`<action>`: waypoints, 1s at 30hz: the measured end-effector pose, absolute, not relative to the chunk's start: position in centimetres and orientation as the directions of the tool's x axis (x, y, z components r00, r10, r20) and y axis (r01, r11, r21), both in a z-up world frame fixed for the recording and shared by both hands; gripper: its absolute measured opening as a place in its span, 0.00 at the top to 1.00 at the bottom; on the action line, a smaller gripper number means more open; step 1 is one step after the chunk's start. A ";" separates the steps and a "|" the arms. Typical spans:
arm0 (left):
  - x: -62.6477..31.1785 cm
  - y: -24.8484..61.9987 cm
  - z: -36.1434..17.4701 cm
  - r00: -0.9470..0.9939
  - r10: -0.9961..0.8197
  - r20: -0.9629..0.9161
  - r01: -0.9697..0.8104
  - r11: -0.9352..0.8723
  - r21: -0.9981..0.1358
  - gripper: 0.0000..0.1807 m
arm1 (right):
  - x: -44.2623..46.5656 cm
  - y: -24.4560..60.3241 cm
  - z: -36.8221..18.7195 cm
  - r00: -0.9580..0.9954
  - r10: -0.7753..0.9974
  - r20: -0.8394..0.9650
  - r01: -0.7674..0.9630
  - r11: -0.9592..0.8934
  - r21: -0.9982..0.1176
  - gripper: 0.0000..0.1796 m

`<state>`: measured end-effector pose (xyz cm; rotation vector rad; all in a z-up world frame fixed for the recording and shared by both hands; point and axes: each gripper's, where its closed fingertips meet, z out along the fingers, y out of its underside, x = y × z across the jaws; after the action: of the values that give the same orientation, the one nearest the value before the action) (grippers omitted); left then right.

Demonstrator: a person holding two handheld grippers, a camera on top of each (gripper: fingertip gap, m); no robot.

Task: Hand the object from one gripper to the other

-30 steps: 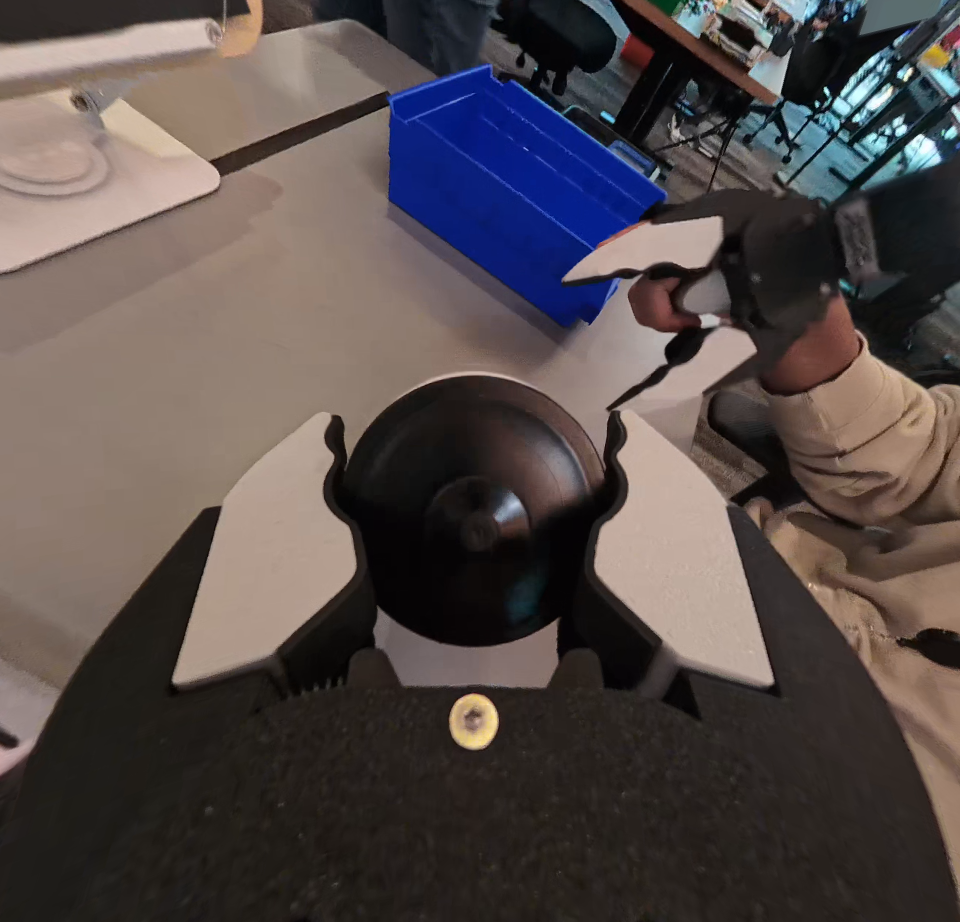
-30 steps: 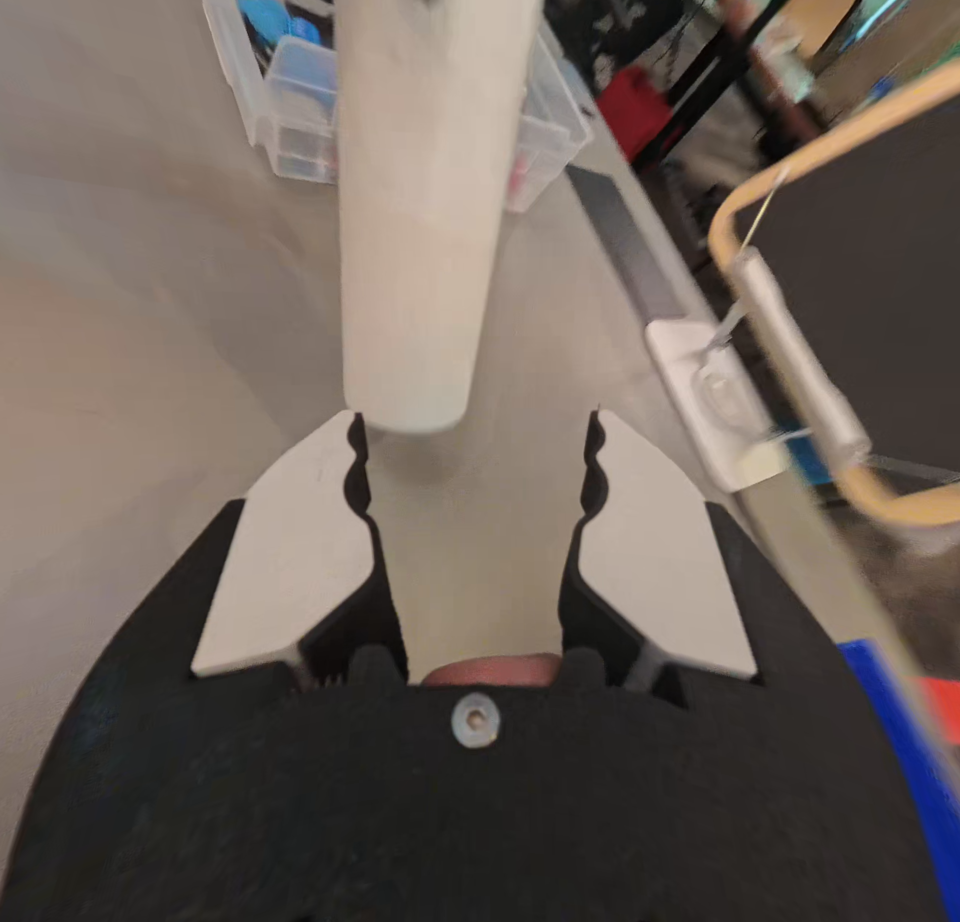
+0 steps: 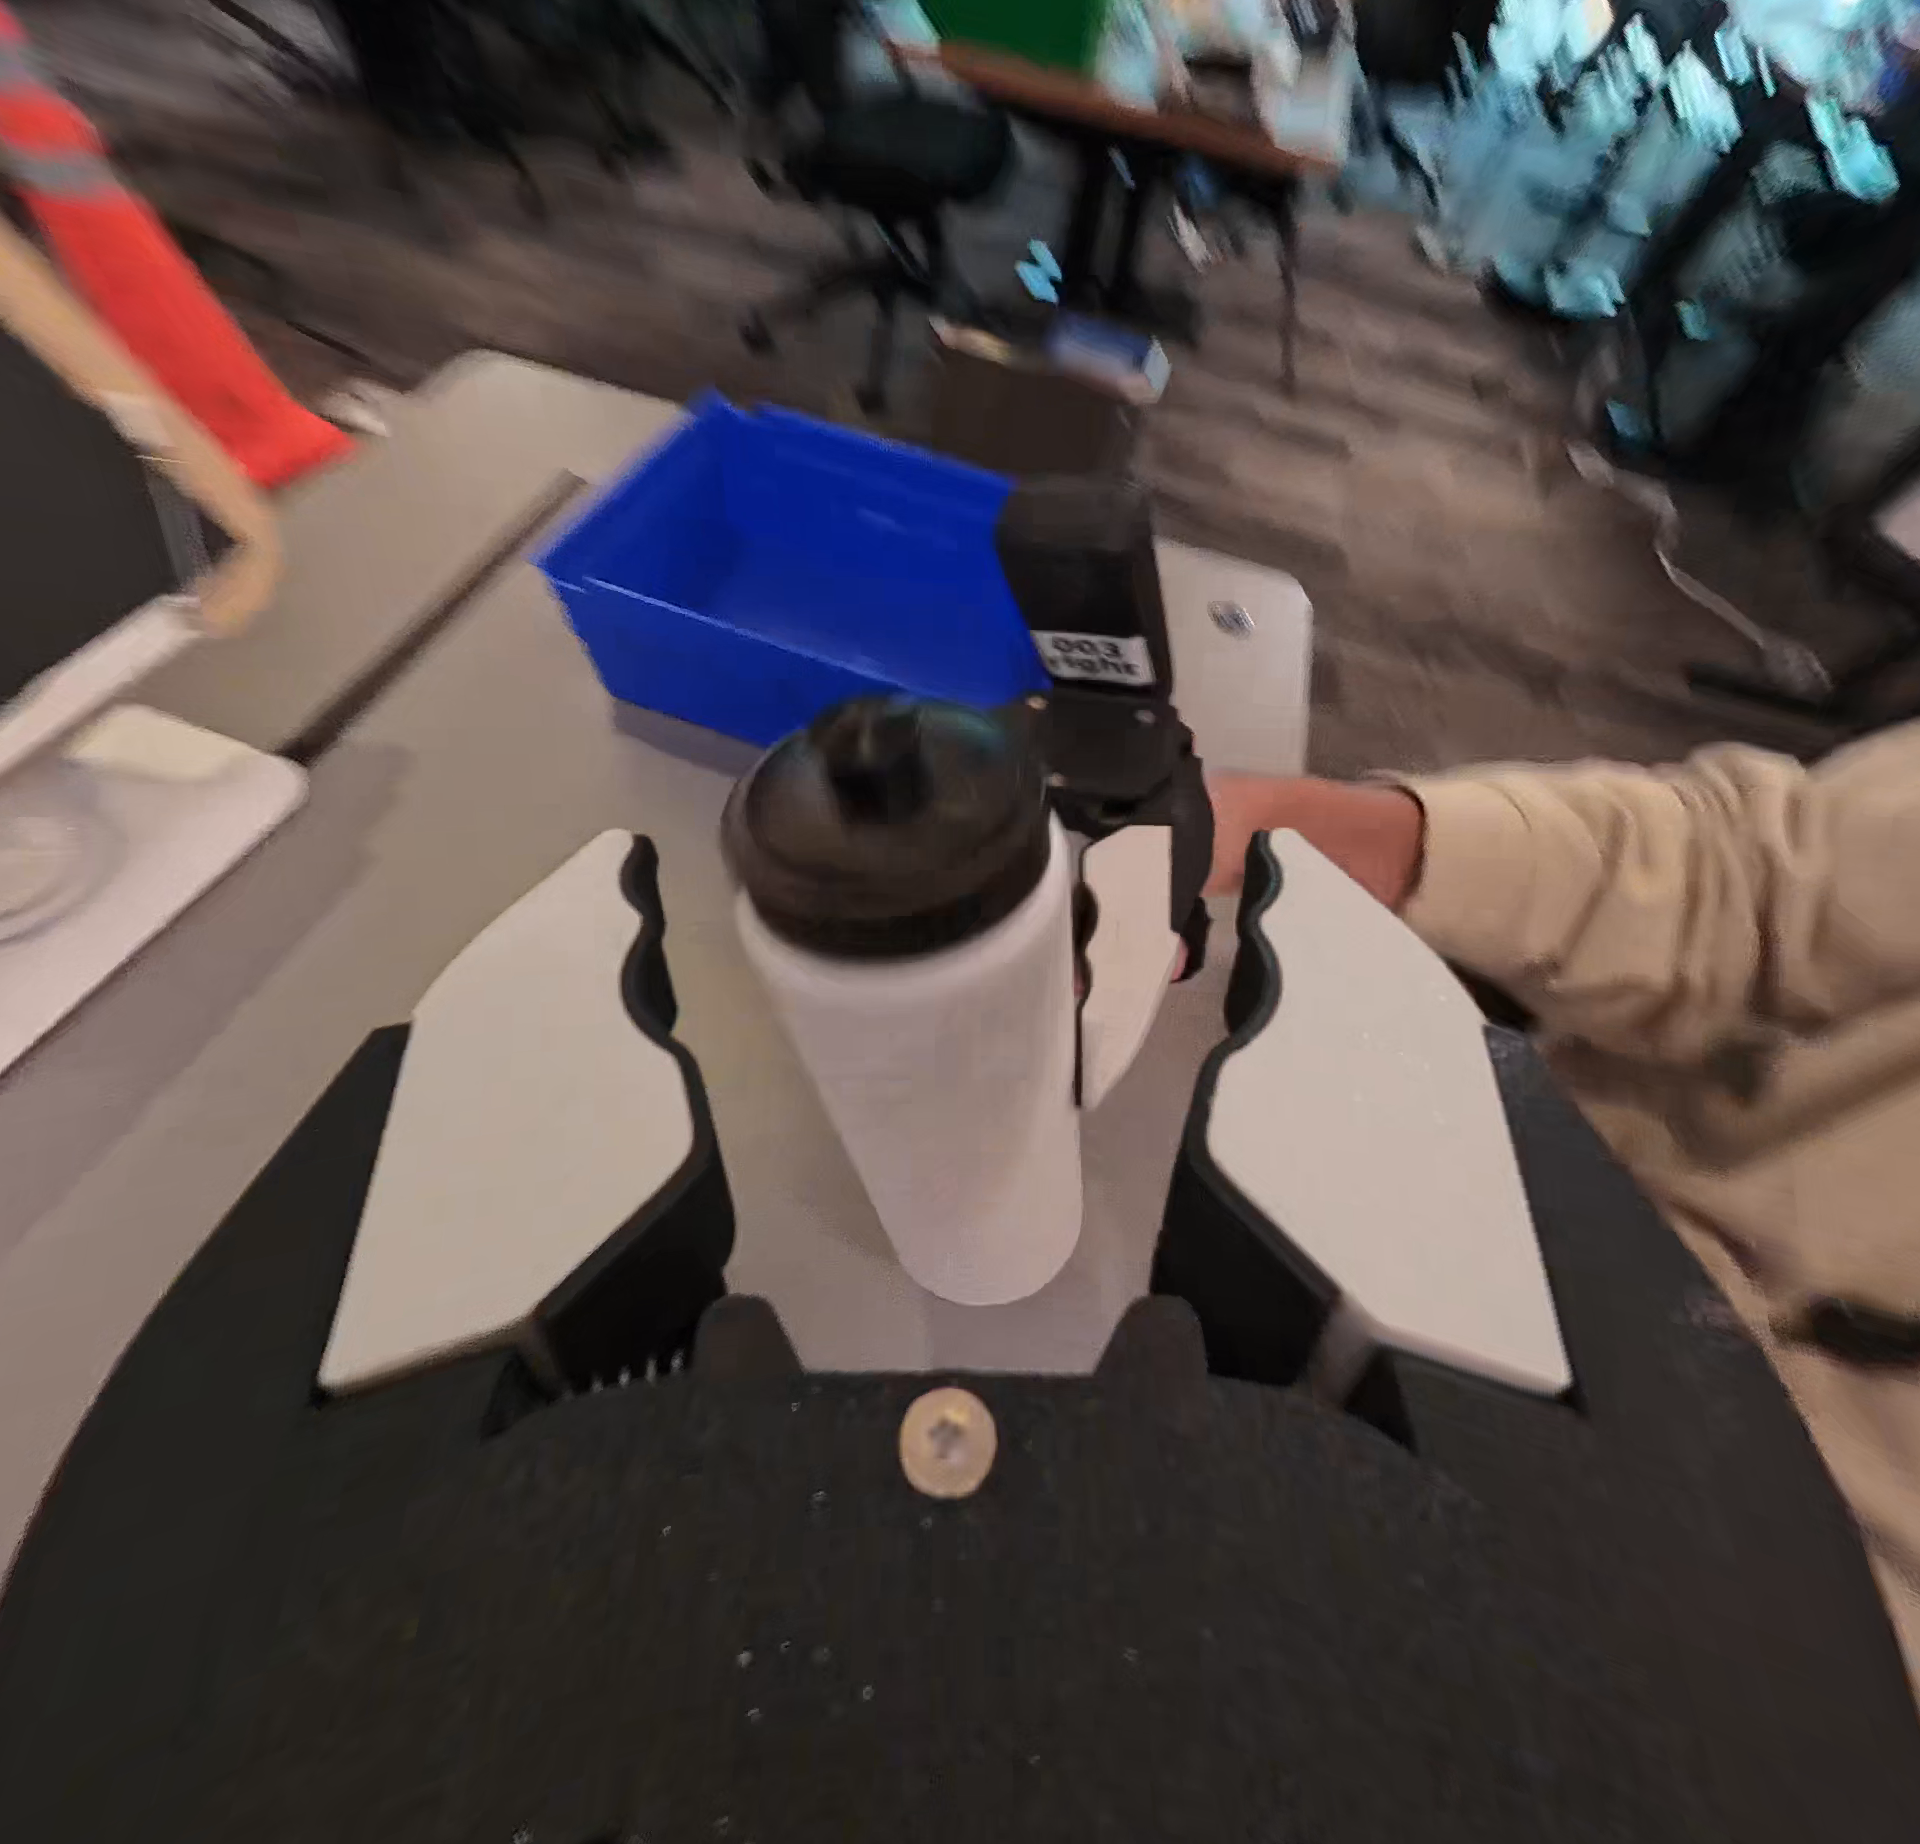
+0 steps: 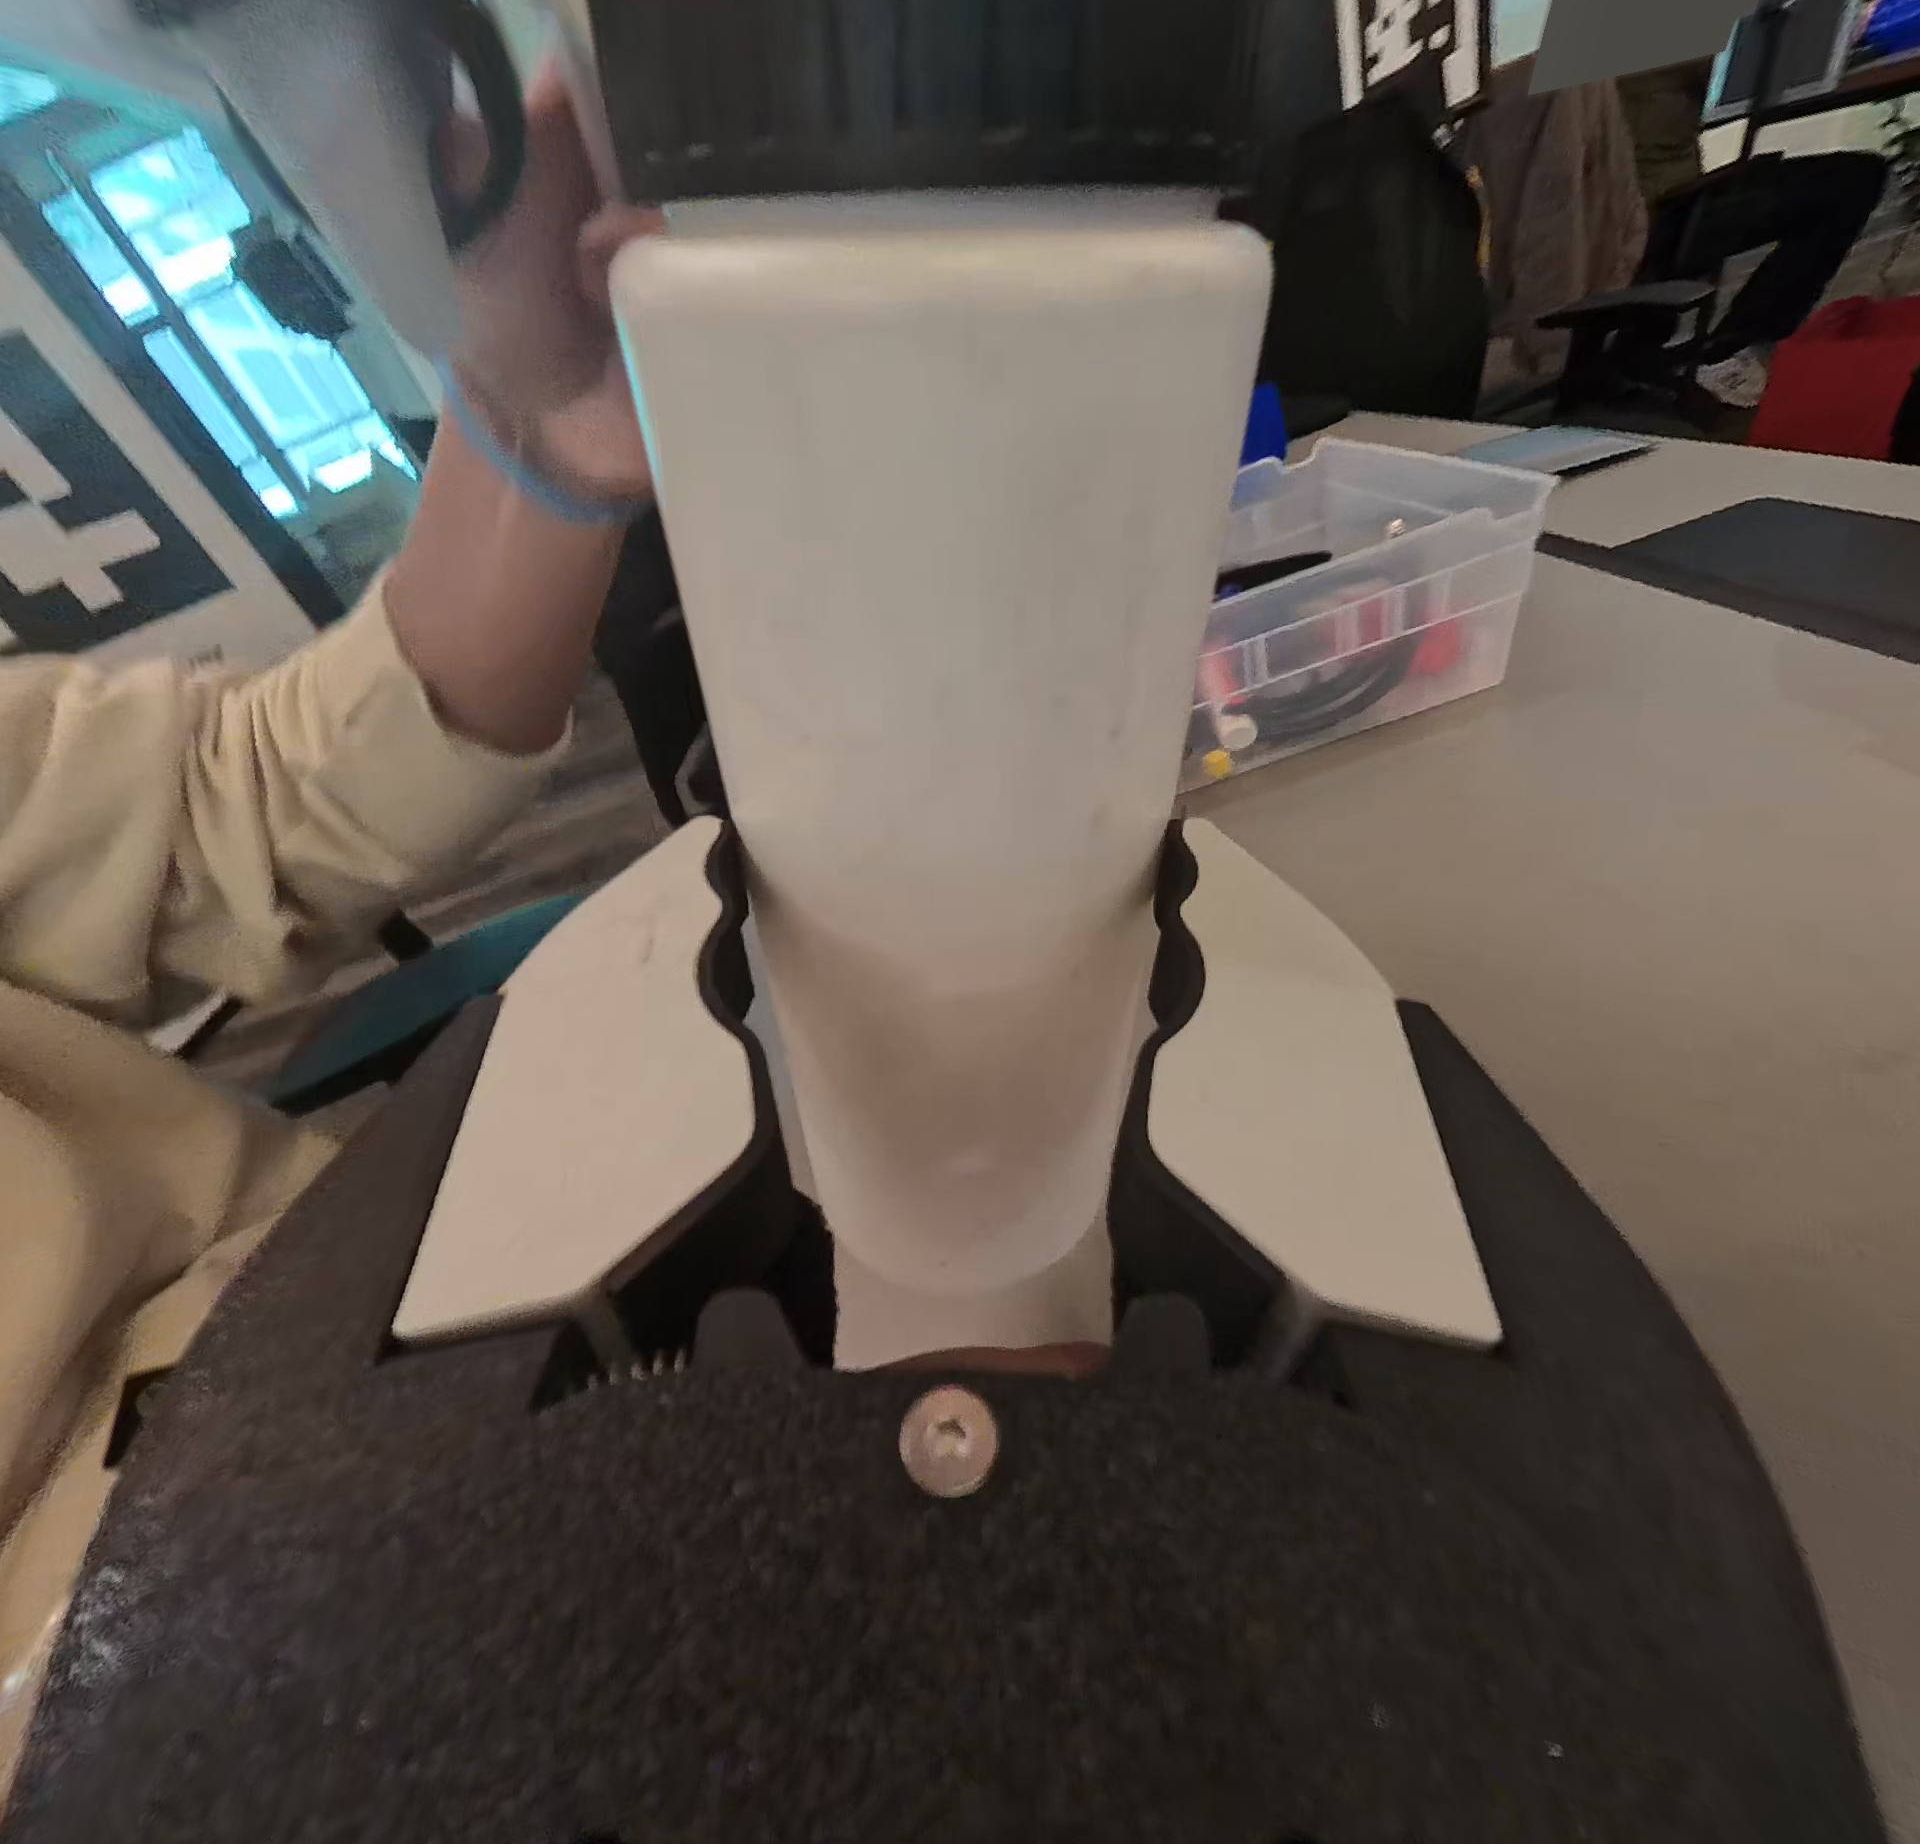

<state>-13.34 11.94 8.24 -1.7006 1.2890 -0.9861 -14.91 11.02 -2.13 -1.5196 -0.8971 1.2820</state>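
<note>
Grey table [image 3: 447, 786]; right hand-held gripper [image 4: 951, 947] grasps bottle [image 4: 940, 568], left hand-held gripper [image 3: 951, 942] released.

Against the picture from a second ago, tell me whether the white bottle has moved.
Yes. In the left wrist view the white bottle has left the open left gripper, moving toward the blue bin; the right gripper clamps it.

The right tool [image 4: 951, 947] has its two fingers pressed against opposite sides of a white bottle [image 4: 940, 651], while the left tool [image 3: 948, 947] stands spread wide, its fingers apart from the bottle between them; both forearms wear cream sleeves.
</note>
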 end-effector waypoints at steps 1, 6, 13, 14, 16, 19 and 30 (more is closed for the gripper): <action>-14.7 12.3 8.2 0.265 -0.956 0.128 -0.298 -0.208 -0.932 0.44 | -14.4 11.3 -1.8 0.196 0.925 -0.326 -0.063 -0.320 -0.945 0.58; -21.0 10.4 0.8 0.511 -0.830 0.223 -0.014 -0.268 -0.963 0.49 | -12.0 13.0 0.2 0.263 0.891 -0.369 -0.178 -0.331 -0.927 0.58; -23.5 7.5 -6.0 0.619 -0.726 0.299 0.092 -0.312 -0.946 0.50 | -9.8 13.7 2.8 0.388 0.870 -0.305 -0.154 -0.265 -0.952 0.58; -23.4 7.5 -5.9 0.615 -0.735 0.287 0.087 -0.299 -0.950 0.51 | -9.4 13.8 3.1 0.414 0.861 -0.297 -0.143 -0.260 -0.955 0.58; -23.2 7.7 -6.3 0.615 -0.748 0.250 0.045 -0.283 -0.958 0.52 | -8.2 14.2 3.5 0.479 0.837 -0.266 -0.110 -0.243 -0.964 0.58; -23.6 8.2 -6.9 0.651 -0.727 0.216 0.006 -0.279 -0.960 0.53 | -4.4 15.0 5.1 0.616 0.760 -0.208 -0.061 -0.217 -0.974 0.58; -23.7 8.2 -6.7 0.628 -0.723 0.289 0.059 -0.326 -0.944 0.54 | 18.7 20.4 -4.0 0.997 0.064 -0.038 0.025 -0.766 -0.643 0.58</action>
<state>-23.68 8.20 -6.72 -1.7333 0.5440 -0.8729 18.74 20.43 -3.96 -2.4429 -0.0618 0.0744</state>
